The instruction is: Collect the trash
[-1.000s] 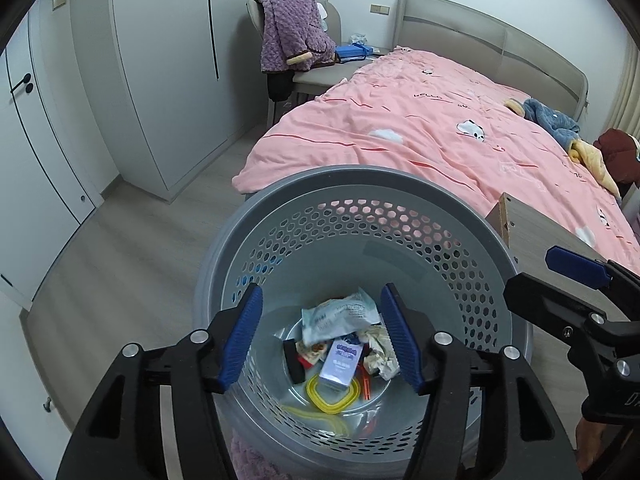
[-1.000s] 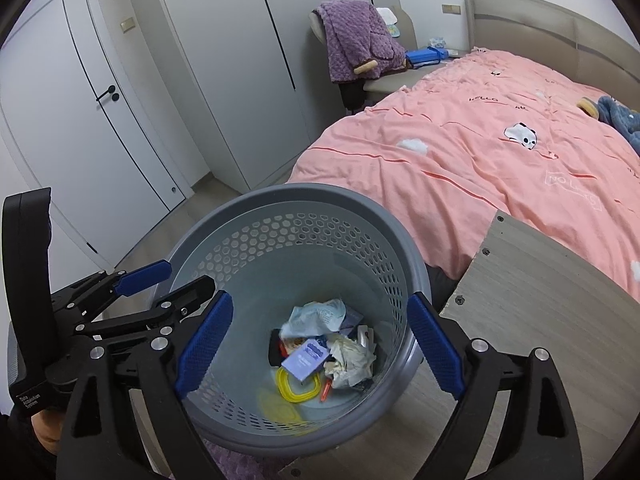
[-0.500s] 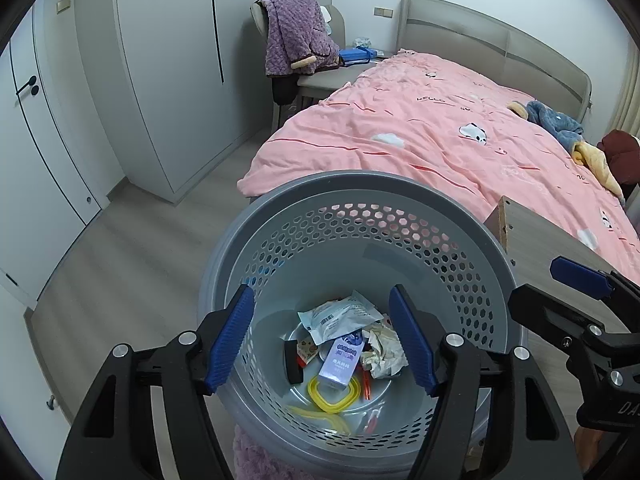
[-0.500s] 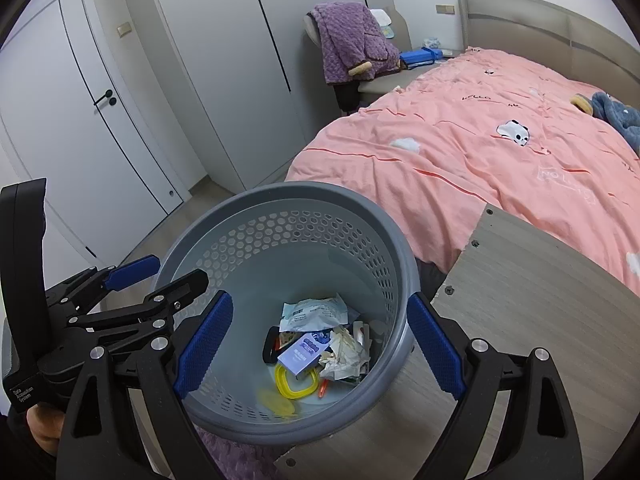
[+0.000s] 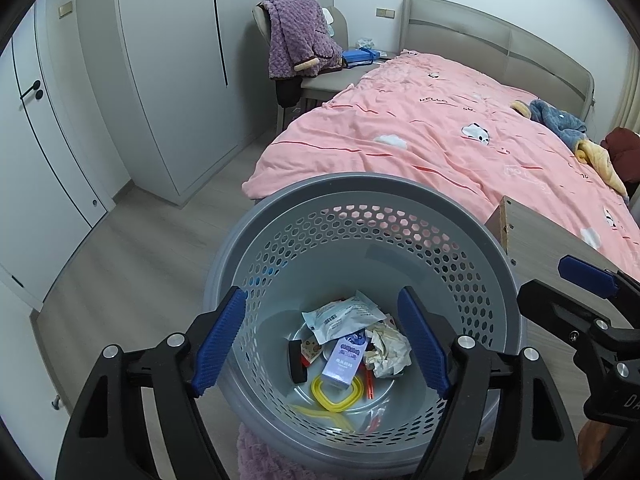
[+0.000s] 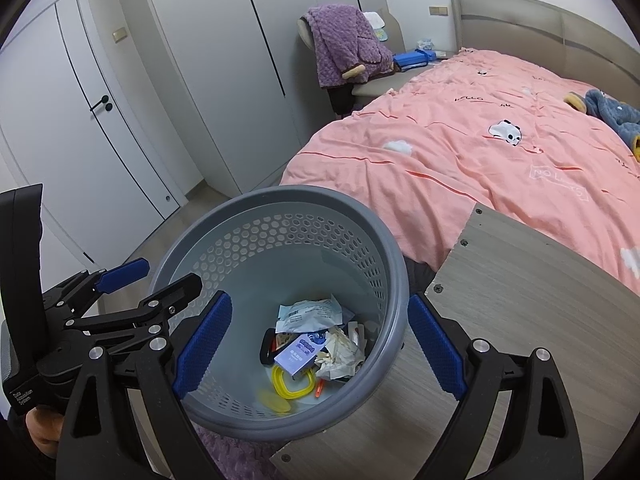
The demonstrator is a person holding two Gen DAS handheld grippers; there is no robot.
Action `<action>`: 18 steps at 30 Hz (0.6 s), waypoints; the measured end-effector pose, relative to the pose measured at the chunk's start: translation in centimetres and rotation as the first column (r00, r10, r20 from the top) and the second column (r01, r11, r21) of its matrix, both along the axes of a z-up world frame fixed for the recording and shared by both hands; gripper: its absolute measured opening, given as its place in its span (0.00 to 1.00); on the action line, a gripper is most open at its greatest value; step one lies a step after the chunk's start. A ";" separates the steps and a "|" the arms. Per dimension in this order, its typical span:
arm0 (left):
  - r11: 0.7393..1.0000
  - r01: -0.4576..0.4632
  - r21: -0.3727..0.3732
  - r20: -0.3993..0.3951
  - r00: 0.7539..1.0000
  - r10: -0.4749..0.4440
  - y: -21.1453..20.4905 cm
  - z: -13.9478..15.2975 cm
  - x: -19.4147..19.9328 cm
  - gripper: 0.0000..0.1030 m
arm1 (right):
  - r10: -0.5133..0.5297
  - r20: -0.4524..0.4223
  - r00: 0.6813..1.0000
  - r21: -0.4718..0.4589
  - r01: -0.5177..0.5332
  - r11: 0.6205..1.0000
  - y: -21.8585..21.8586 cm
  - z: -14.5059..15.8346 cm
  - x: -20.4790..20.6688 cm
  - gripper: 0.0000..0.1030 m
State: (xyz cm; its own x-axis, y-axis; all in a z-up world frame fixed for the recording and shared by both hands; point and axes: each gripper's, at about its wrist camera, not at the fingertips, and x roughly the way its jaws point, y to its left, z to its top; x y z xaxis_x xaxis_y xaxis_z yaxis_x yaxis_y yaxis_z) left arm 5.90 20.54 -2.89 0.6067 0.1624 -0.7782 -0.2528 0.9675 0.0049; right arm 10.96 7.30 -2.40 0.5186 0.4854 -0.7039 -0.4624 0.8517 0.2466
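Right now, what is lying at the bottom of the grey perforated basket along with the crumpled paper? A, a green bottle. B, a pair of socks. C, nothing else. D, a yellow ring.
D: a yellow ring lies on the floor of the basket near the crumpled paper.

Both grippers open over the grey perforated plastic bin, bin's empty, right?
Not empty. The left wrist view shows trash at the bottom of the grey perforated plastic bin: a yellow ring, crumpled paper and a small purple-white box. Left gripper and right gripper are open.
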 end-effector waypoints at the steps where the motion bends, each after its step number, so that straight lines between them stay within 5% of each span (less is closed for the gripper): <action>1: 1.000 -0.002 0.000 -0.001 1.000 0.002 0.0 0.0 0.0 0.73 | -0.001 -0.001 1.000 0.000 0.001 1.000 0.0 0.0 0.0 0.85; 18: 1.000 -0.017 0.006 -0.004 1.000 0.017 0.0 0.2 -0.1 0.77 | -0.009 0.003 1.000 0.005 0.009 1.000 -0.4 0.1 -0.1 0.88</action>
State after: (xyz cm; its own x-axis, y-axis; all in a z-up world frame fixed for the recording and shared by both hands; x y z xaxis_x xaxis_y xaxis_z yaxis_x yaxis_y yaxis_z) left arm 5.77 20.54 -2.65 0.6006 0.1776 -0.7796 -0.2693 0.9630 0.0120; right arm 10.89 6.86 -2.25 0.5252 0.4840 -0.6999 -0.4559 0.8545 0.2489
